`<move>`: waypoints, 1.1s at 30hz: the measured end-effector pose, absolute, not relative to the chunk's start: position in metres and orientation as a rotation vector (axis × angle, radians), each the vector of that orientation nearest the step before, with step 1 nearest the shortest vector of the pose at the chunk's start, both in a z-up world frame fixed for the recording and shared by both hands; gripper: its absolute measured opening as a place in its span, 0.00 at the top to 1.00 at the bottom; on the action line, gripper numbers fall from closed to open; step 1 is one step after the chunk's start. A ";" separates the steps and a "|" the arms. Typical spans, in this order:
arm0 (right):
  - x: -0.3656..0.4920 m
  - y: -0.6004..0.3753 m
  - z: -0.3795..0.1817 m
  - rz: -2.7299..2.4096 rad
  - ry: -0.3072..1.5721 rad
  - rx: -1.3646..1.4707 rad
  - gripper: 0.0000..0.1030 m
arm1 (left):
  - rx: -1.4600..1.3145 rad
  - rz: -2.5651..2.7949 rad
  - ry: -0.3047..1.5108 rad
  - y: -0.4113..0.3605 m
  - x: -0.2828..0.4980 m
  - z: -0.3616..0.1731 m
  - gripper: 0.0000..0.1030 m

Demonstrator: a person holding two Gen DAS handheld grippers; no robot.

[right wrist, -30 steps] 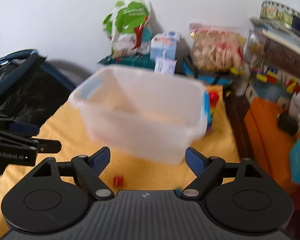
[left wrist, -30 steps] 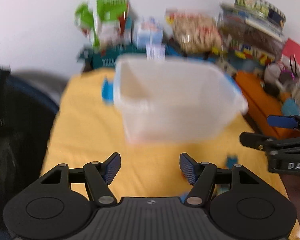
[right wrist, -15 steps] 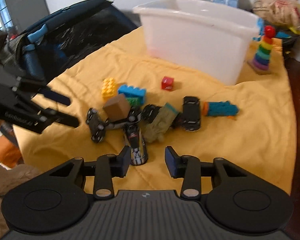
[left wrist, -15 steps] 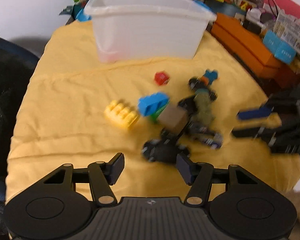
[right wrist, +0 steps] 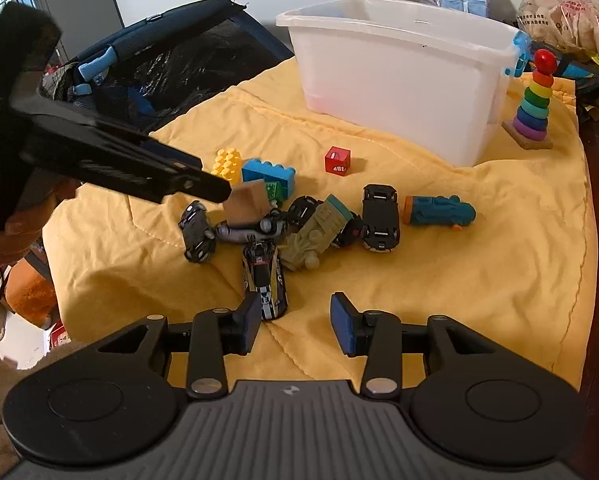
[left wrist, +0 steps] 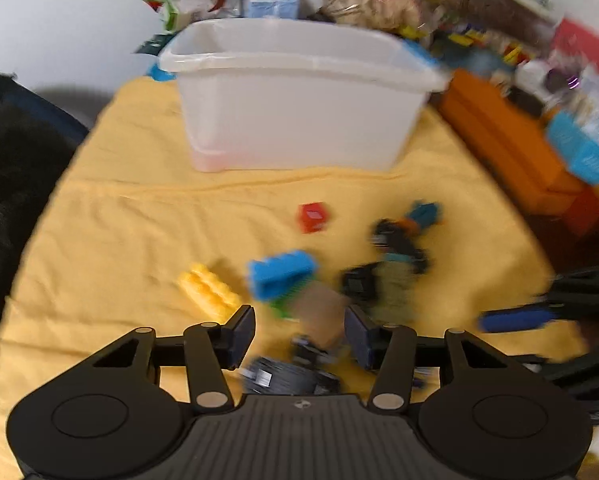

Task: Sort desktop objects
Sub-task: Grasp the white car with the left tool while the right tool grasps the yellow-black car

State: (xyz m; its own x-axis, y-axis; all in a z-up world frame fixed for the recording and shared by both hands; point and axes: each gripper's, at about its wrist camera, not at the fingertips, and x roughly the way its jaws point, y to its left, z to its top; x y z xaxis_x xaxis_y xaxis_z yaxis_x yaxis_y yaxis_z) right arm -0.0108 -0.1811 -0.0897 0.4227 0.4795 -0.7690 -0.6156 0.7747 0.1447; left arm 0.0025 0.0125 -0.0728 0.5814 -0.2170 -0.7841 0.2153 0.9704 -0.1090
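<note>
Both grippers dropped toward the toys (brown block (left wrist: 319,312) blurred)

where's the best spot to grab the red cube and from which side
Take the red cube by two opposite flat faces, coming down from above. It sits alone on the yellow cloth, apart from the pile of cars, so both fingers should have room beside it. Its flat parallel sides suit the pads.

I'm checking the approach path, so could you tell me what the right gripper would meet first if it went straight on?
Most likely the striped toy car, lying just ahead of the right gripper near its left finger; the jaws hold nothing. Depth is uncertain, so it might reach the yellow cloth first.
</note>
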 end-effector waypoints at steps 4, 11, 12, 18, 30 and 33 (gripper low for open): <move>-0.011 -0.178 -0.093 0.704 0.916 -0.168 0.58 | 0.165 -0.186 0.961 -0.009 -0.006 -0.091 0.48; -0.010 -0.175 -0.097 0.649 0.944 -0.147 0.58 | 0.222 -0.125 0.984 -0.023 -0.007 -0.117 0.49; -0.010 -0.175 -0.098 0.638 0.946 -0.143 0.58 | 0.225 -0.124 0.979 -0.020 -0.008 -0.117 0.50; -0.003 -0.167 -0.100 0.597 0.950 -0.108 0.58 | -0.007 -0.069 1.006 0.044 -0.008 -0.102 0.77; 0.005 -0.127 -0.106 0.614 0.967 -0.182 0.54 | 0.027 -0.001 1.046 0.094 -0.031 -0.096 0.60; 0.005 -0.123 -0.110 0.609 0.979 -0.198 0.53 | 0.099 0.005 0.999 0.089 -0.037 -0.091 0.58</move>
State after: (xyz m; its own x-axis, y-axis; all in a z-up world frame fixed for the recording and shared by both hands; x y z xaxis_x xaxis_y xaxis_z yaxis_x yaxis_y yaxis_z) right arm 0.0048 -0.1230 -0.1104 0.4077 0.3924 -0.8245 -0.5654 0.8175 0.1095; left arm -0.0371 0.0889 -0.0908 0.5417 0.0493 -0.8391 0.0417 0.9955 0.0854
